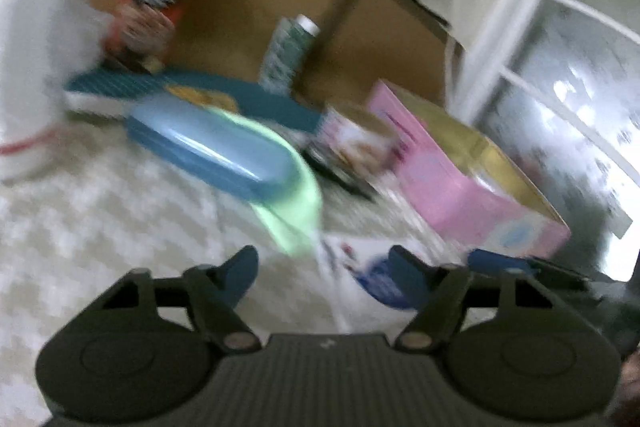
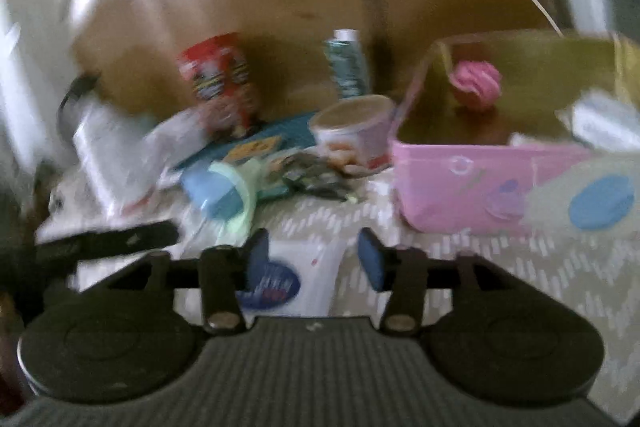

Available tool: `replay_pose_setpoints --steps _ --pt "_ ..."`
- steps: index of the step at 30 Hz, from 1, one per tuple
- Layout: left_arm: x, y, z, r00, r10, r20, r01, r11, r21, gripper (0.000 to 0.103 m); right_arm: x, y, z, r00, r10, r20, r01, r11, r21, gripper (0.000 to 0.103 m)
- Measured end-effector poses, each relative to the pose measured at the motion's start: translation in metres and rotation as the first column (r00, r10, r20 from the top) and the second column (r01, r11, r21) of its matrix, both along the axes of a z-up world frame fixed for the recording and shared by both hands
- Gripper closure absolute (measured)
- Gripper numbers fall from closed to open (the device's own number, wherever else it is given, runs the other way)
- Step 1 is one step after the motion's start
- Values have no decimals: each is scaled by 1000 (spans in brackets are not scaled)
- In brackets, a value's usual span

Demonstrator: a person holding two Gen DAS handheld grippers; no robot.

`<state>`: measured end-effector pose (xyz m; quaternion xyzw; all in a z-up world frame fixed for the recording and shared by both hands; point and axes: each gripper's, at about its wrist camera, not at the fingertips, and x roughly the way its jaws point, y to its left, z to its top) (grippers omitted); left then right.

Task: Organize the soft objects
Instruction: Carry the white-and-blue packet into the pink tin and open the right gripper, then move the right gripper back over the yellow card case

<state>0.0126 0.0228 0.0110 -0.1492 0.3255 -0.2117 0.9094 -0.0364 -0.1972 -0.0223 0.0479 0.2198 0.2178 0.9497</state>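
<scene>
You had a pink ball [image 2: 476, 85] in the pink box [image 2: 460, 187] at right, clutter left on the table [image 2: 500, 259], both tools half-open, empty.

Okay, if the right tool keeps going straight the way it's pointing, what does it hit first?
Probably the white packet lying on the table just ahead of the right tool, whose jaws stand open and empty. Beyond that comes the round tub. Blur makes depth uncertain.

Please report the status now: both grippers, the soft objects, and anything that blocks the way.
Left gripper open, empty. Right gripper open, empty. Pink soft ball in pink box. White packet lies just ahead of both.
</scene>
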Motion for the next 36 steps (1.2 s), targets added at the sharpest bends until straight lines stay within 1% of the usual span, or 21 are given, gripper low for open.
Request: replay_pose_setpoints --steps 2,3,4,6,7,8,9,10,11,13,16,18,20,22,25,27,28,32,36 --pt "4 -13 -3 998 -46 -32 46 999 -3 35 -5 12 -8 998 58 16 -56 991 -119 45" --pt "5 -19 -5 998 -52 -39 53 999 6 32 -6 18 -12 997 76 17 -73 984 -160 45" --pt "5 -24 -5 998 -48 -29 48 999 23 25 -5 24 -18 996 93 15 -88 975 -204 45" --pt "6 -33 -5 998 -53 -27 54 998 38 19 -2 27 -27 995 100 20 -91 958 -273 44" --pt "5 -36 -5 998 -55 -25 56 997 46 19 0 28 -30 994 101 31 -89 954 -286 42" --pt "3 -41 -5 998 -64 -22 65 996 61 20 3 29 -31 994 105 41 -90 956 -278 41" --pt "0 -48 -5 998 -60 -15 61 994 92 21 7 30 -32 993 112 31 -100 962 -254 43" --pt "-4 -52 -5 999 -54 -7 54 991 124 24 9 28 -31 992 122 13 -116 968 -224 47" --pt "-9 -56 -4 999 -53 -5 53 988 147 27 9 28 -31 992 123 7 -119 971 -208 48" --pt "-19 -58 0 998 -68 -12 69 989 130 28 -1 28 -31 990 138 35 -126 964 -233 52" --pt "-27 -61 7 996 -92 14 90 989 118 28 -18 19 -29 987 149 62 -132 966 -223 53" --pt "-28 -64 18 993 -107 47 102 990 100 28 -29 10 -26 985 142 95 -120 970 -211 54" --pt "-26 -73 34 986 -127 104 118 989 90 28 -35 3 -17 983 115 145 -84 976 -202 55" --pt "-15 -87 50 976 -154 151 142 986 92 28 -37 -6 -4 976 74 207 -35 982 -186 55" --pt "12 -112 70 964 -198 177 187 979 76 28 -32 -23 14 956 -6 294 55 986 -158 55" --pt "35 -131 75 959 -223 175 213 974 74 28 -24 -35 22 943 -61 328 120 980 -161 55" --pt "48 -143 76 959 -233 159 224 972 73 28 -18 -43 25 936 -91 340 153 975 -159 55" --pt "85 -185 70 962 -249 112 240 966 91 28 8 -74 32 932 -179 315 231 964 -133 54" --pt "113 -213 59 973 -219 76 209 970 123 28 40 -97 31 937 -241 255 275 955 -109 53"
